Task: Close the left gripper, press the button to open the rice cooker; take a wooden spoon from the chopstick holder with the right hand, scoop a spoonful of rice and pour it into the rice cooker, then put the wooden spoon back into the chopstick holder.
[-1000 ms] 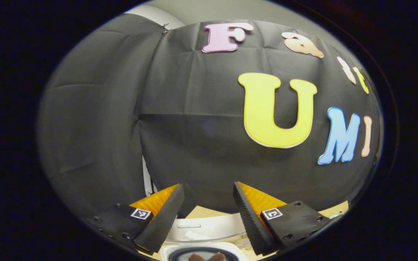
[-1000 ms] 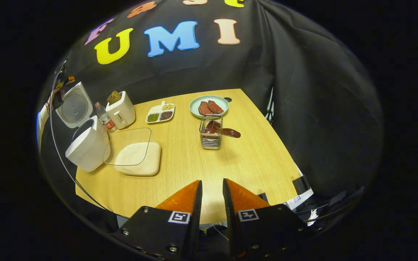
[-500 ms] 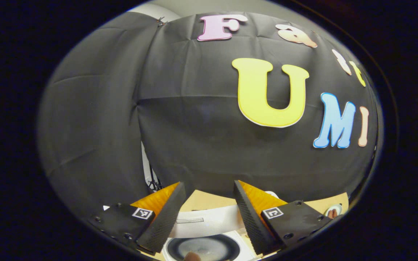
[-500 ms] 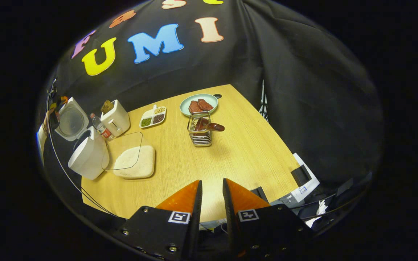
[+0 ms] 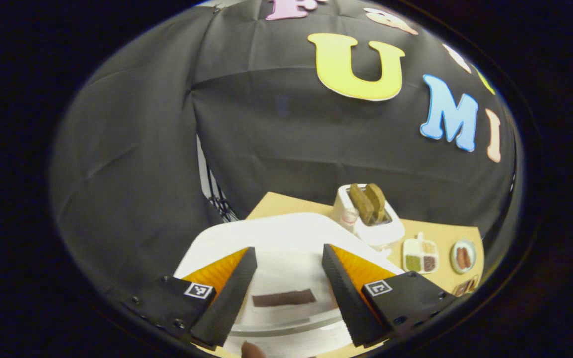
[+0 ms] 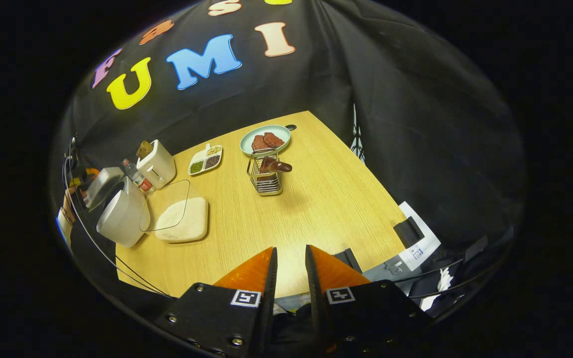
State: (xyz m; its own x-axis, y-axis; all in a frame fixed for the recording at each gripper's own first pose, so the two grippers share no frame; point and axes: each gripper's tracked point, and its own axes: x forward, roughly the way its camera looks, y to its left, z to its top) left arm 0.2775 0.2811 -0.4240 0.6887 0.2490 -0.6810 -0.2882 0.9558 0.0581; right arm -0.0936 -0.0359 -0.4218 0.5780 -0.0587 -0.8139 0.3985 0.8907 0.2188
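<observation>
The white rice cooker (image 6: 120, 219) stands at the table's left edge, its lid (image 6: 101, 185) tilted halfway down over the pot. In the left gripper view the lid's white outer face (image 5: 286, 238) with a dark label lies right under my left gripper (image 5: 286, 251), which is open; I cannot tell whether it touches the lid. The wooden spoon (image 6: 276, 166) sticks out of the wire chopstick holder (image 6: 265, 181) mid-table. An open tray of rice (image 6: 179, 221) lies beside the cooker. My right gripper (image 6: 290, 251) is shut and holds nothing, high above the table's near edge.
A toaster (image 6: 156, 164) (image 5: 371, 219), a small bottle (image 6: 137, 176), a divided dish of beans (image 6: 205, 159) and a plate of meat (image 6: 265, 139) line the back of the wooden table (image 6: 326, 209). A clear lid (image 6: 167, 204) leans on the rice tray. Papers lie off the right edge.
The cooker lid has swung from upright to half-lowered. The left gripper view has tipped down onto the lid. My right gripper has drawn back from the table, still shut.
</observation>
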